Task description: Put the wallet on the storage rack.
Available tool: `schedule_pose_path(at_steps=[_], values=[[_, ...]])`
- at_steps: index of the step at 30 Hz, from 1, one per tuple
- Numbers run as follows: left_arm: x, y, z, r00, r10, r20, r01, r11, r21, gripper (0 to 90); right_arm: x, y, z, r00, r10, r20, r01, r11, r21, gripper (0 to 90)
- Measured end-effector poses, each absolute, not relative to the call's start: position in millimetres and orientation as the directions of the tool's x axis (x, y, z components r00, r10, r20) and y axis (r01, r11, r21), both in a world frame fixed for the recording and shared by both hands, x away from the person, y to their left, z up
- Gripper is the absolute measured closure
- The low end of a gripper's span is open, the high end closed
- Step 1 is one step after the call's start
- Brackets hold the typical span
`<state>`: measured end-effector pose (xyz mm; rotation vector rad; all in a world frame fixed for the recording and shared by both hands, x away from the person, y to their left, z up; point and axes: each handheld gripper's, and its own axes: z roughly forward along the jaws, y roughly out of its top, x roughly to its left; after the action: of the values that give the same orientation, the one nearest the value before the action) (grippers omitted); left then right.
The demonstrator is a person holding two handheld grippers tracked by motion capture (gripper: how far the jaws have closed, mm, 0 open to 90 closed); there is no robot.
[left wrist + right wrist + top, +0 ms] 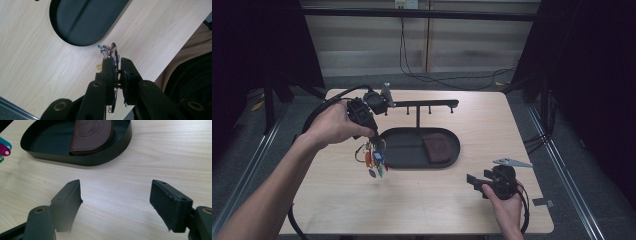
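Note:
My left gripper (371,139) points down over the table, left of the black oval tray (412,162). It is shut on a metal key ring (115,51) that hangs in the air with several coloured tags (376,162) below it. The ring passes between the two pads (108,72). A brown leather wallet (438,147) lies in the right end of the tray. A black T-shaped rack with pegs (427,104) stands behind the tray. My right gripper (474,181) rests low near the front right of the table, open, with bare wood between its fingertips (71,195).
A grey three-cornered plate (511,162) lies on the table's right edge near my right hand. Cables trail from both grippers. Dark floor and metal rails surround the wooden table (422,205). The wallet (91,135) and the tray's rim (82,160) sit ahead of the right gripper.

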<state>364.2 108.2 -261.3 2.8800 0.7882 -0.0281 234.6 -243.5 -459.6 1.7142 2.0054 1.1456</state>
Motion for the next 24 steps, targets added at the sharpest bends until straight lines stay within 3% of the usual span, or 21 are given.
schedule_pose_path(at_steps=[24], values=[[418, 112, -252, 0.815, 0.569, -0.109, 0.579, -0.797, 0.172, 82.5, 235, -243, -461, -0.273, 0.92, 0.28, 0.715, -0.001, 0.699, 25.5]])
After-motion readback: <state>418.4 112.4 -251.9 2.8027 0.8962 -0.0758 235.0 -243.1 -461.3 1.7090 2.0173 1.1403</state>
